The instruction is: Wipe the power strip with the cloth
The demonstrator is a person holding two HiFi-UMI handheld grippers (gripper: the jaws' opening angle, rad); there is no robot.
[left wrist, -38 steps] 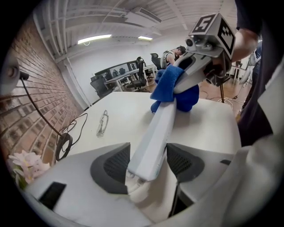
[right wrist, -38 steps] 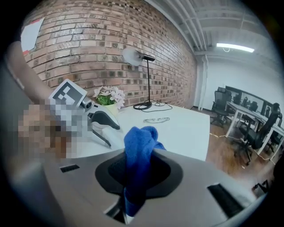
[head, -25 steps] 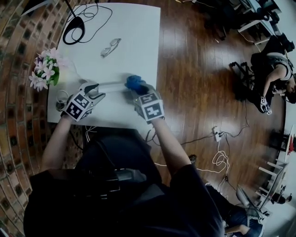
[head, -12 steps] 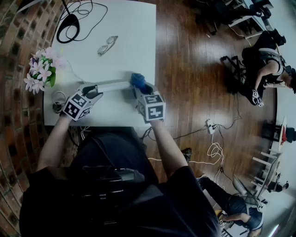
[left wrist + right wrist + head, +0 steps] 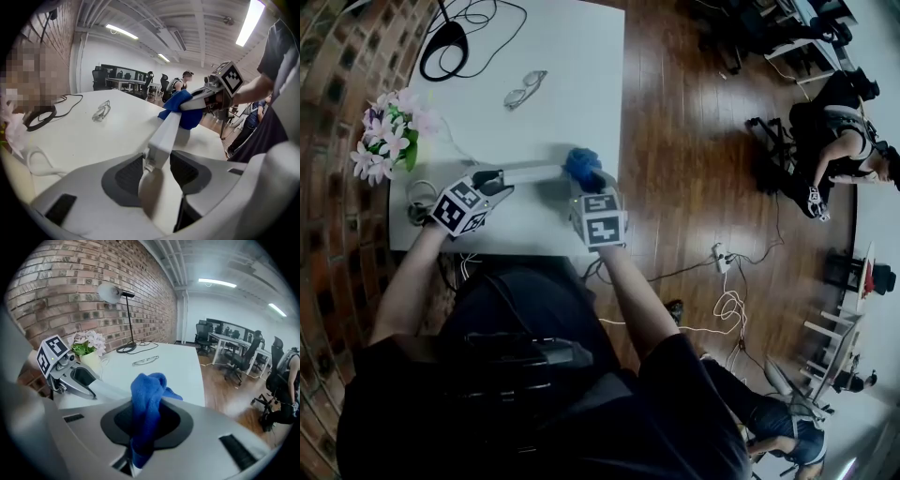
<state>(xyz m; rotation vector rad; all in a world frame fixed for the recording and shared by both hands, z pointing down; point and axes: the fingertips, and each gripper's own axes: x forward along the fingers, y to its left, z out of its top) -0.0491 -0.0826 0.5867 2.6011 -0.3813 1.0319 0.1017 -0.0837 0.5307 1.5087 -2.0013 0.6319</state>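
Two handheld grippers are meeting at the white power strip [image 5: 530, 172], which is lying across the near part of the white table [image 5: 572, 56]. The left gripper [image 5: 494, 180] is grasping the strip's left end; its jaws have just been closing, with that end between them. The right gripper [image 5: 587, 187] is clenching a bunched blue cloth [image 5: 579, 164], which is covering the strip's right end. Beyond the strip, a pair of glasses [image 5: 525, 91] is lying; left of the strip, a bunch of flowers [image 5: 389, 141] is standing.
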